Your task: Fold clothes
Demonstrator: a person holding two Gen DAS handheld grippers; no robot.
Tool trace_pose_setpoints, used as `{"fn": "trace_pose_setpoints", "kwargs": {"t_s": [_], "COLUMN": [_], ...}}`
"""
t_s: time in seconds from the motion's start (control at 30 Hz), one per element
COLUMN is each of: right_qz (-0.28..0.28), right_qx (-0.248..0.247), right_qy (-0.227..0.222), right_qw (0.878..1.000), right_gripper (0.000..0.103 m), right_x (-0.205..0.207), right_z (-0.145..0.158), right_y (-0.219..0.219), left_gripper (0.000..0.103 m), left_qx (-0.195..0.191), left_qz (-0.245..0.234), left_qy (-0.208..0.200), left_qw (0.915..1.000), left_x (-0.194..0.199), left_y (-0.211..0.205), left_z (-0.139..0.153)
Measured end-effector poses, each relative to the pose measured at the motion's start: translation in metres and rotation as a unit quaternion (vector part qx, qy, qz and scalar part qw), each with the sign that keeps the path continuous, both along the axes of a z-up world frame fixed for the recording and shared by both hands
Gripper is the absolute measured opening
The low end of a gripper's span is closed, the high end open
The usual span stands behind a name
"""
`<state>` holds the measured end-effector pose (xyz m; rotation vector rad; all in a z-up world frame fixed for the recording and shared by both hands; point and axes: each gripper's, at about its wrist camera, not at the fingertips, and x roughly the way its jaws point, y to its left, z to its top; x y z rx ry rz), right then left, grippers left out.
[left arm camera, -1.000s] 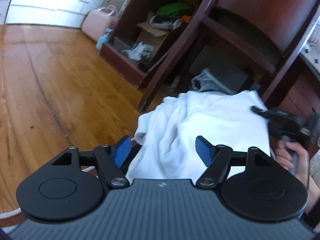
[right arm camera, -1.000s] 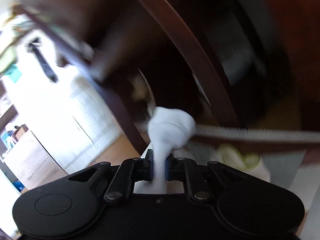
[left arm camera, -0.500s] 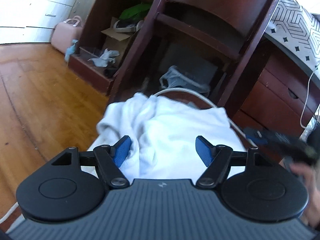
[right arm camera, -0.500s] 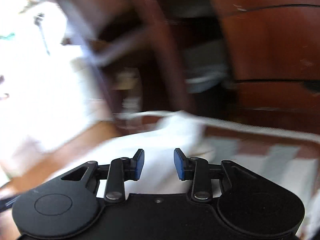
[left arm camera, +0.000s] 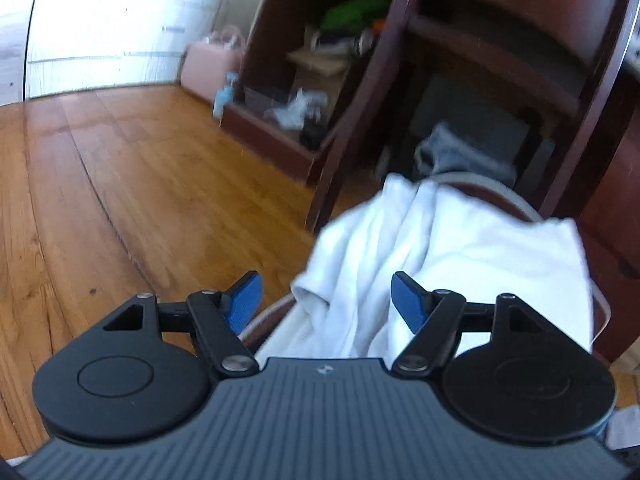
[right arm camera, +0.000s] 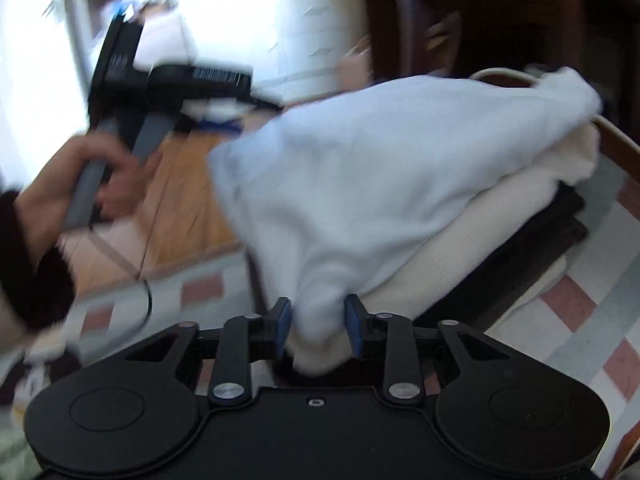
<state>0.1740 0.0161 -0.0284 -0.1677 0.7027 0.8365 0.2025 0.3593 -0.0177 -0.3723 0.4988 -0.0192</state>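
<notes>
Left gripper (left arm camera: 325, 300) wide open, empty, poised over white garment (left arm camera: 440, 256); right gripper (right arm camera: 316, 328) half-open straddling garment corner, grip uncertain, likely for fold.

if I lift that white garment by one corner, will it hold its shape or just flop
Likely floppy: the white garment drapes in soft folds over the stack beneath. Probably light, sagging between the right claw's open fingers. Its hanging edge may drag and unfold.
</notes>
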Motion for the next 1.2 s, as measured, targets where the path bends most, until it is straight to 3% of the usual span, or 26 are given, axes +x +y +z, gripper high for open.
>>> {"fn": "trace_pose_setpoints", "kwargs": {"t_s": [0.03, 0.1, 0.17, 0.2, 0.27, 0.3, 0.33, 0.43, 0.53, 0.6, 0.63, 0.7, 0.8, 0.9, 1.1, 1.17, 1.2], "right_qz": [0.013, 0.043, 0.04, 0.03, -0.001, -0.035, -0.071, -0.164, -0.184, -0.123, -0.105, -0.101, -0.129, -0.161, -0.177, -0.181, -0.19], "right_qx": [-0.019, -0.012, 0.031, 0.053, 0.1, 0.117, 0.133, 0.139, 0.163, 0.148, 0.13, 0.095, 0.035, 0.002, -0.064, -0.098, -0.104], "right_qy": [-0.002, 0.016, 0.014, 0.008, 0.009, 0.001, -0.008, -0.004, 0.004, 0.009, 0.017, 0.061, 0.178, 0.237, 0.208, 0.186, 0.161], "right_qw": [1.0, 0.999, 0.999, 0.998, 0.995, 0.993, 0.989, 0.977, 0.969, 0.981, 0.986, 0.988, 0.975, 0.958, 0.96, 0.961, 0.963], "right_gripper": [0.019, 0.016, 0.016, 0.022, 0.05, 0.075, 0.083, 0.083, 0.083, 0.082, 0.082, 0.083, 0.083, 0.083, 0.087, 0.09, 0.082], "right_x": [-0.002, 0.011, 0.018, 0.025, 0.04, 0.051, 0.062, 0.11, 0.145, 0.16, 0.168, 0.189, 0.236, 0.272, 0.311, 0.306, 0.298], "right_z": [0.004, 0.007, 0.019, 0.025, 0.04, 0.045, 0.049, 0.055, 0.066, 0.082, 0.09, 0.104, 0.107, 0.096, 0.059, 0.049, 0.046], "right_y": [0.001, -0.005, -0.014, -0.017, -0.03, -0.036, -0.041, -0.057, -0.06, -0.042, -0.03, -0.005, 0.041, 0.078, 0.14, 0.156, 0.159], "left_gripper": [0.071, 0.071, 0.071, 0.071, 0.071, 0.071, 0.071, 0.071, 0.071, 0.067, 0.054, 0.045, 0.047, 0.066, 0.068, 0.068, 0.07], "left_qx": [-0.002, 0.002, 0.01, 0.015, 0.024, 0.031, 0.039, 0.056, 0.039, 0.027, 0.021, 0.002, -0.018, -0.018, 0.027, 0.023, 0.004], "left_qz": [-0.006, -0.022, -0.05, -0.069, -0.113, -0.123, -0.128, -0.141, -0.159, -0.173, -0.185, -0.202, -0.201, -0.193, -0.164, -0.137, -0.133], "left_qy": [-0.017, -0.051, -0.078, -0.088, -0.084, -0.071, -0.054, 0.005, 0.044, 0.037, 0.032, 0.025, 0.014, 0.013, -0.012, -0.046, -0.061], "left_qw": [0.9998, 0.9985, 0.9956, 0.9936, 0.9897, 0.9893, 0.9895, 0.9884, 0.9856, 0.9839, 0.9821, 0.979, 0.9793, 0.981, 0.9861, 0.9892, 0.9893], "left_x": [-0.005, -0.013, -0.016, -0.016, -0.009, -0.003, 0.004, 0.023, 0.036, 0.03, 0.026, 0.021, 0.013, 0.01, -0.01, -0.026, -0.032], "left_y": [0.002, 0.001, -0.003, -0.006, -0.015, -0.021, -0.027, -0.038, -0.038, -0.033, -0.03, -0.022, -0.017, -0.017, -0.014, -0.006, -0.001], "left_z": [0.003, 0.013, 0.022, 0.026, 0.028, 0.027, 0.023, 0.005, -0.011, -0.013, -0.014, -0.015, -0.016, -0.019, -0.007, 0.0, 0.002]}}
